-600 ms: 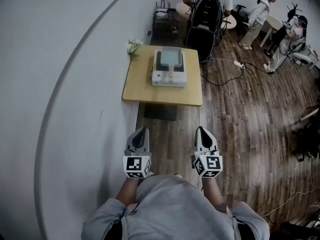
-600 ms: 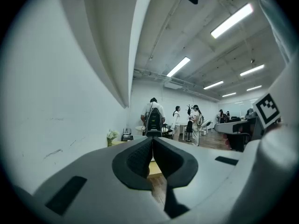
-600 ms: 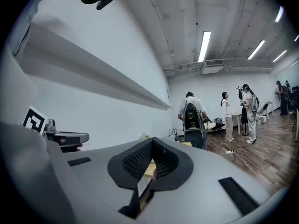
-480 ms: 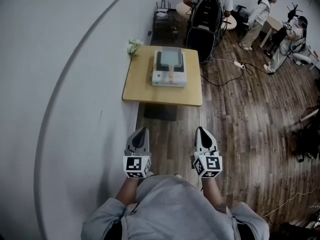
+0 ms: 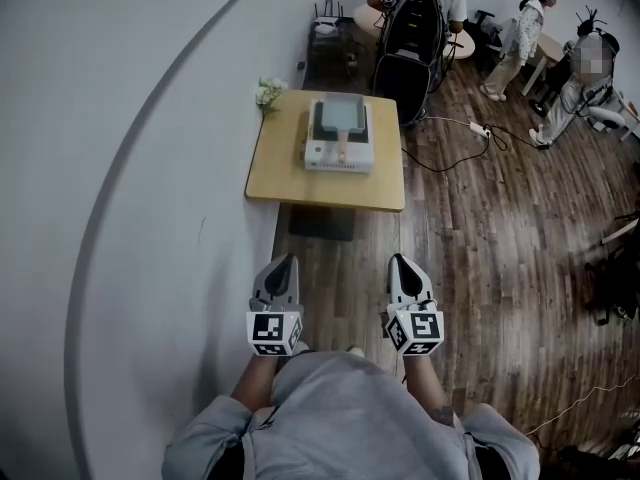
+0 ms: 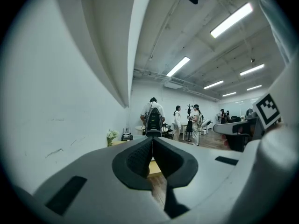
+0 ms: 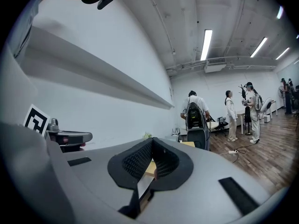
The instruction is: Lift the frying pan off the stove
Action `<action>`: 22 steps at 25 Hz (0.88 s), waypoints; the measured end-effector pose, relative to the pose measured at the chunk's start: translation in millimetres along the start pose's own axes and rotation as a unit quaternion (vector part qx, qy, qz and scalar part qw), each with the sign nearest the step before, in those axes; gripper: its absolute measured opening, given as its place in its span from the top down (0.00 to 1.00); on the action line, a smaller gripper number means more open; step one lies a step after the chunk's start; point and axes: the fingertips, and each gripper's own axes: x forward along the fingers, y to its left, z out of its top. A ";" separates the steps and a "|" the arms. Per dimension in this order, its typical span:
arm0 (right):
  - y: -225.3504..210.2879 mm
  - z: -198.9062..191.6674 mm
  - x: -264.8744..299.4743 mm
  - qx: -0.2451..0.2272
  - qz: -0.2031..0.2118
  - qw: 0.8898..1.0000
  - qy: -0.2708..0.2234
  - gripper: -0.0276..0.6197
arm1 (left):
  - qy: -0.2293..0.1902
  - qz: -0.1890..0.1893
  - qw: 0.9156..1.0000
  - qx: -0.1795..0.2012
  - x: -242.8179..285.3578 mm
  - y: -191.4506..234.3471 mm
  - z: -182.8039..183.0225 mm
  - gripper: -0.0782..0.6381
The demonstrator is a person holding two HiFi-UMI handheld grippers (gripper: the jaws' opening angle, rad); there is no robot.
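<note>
A grey square frying pan (image 5: pixel 340 114) with a pale handle (image 5: pixel 340 146) sits on a white portable stove (image 5: pixel 339 154), on a low wooden table (image 5: pixel 290 182) well ahead of me. My left gripper (image 5: pixel 288 262) and right gripper (image 5: pixel 399 261) are held side by side close to my body, above the wooden floor, far short of the table. Both are shut with nothing between their pads. In the left gripper view the jaws (image 6: pixel 153 139) meet at the tip. In the right gripper view the jaws (image 7: pixel 152 140) also touch, and the table shows behind them.
A curved white wall (image 5: pixel 120 168) runs along my left. A small bunch of white flowers (image 5: pixel 267 93) stands at the table's far left corner. A black backpack on a seated person (image 5: pixel 410 28), a floor cable with a power strip (image 5: pixel 478 128) and several people lie beyond the table.
</note>
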 end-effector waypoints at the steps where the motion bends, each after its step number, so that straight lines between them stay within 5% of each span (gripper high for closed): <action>1: 0.9 0.3 -0.7 -0.002 0.005 1.000 0.000 0.96 | 0.000 0.002 1.000 0.000 -0.2 -0.6 -0.1 0.89; 22: -53.5 -25.0 11.6 0.030 0.043 0.998 0.024 0.96 | 0.017 0.052 0.998 -0.027 22.1 -44.7 -14.3 0.89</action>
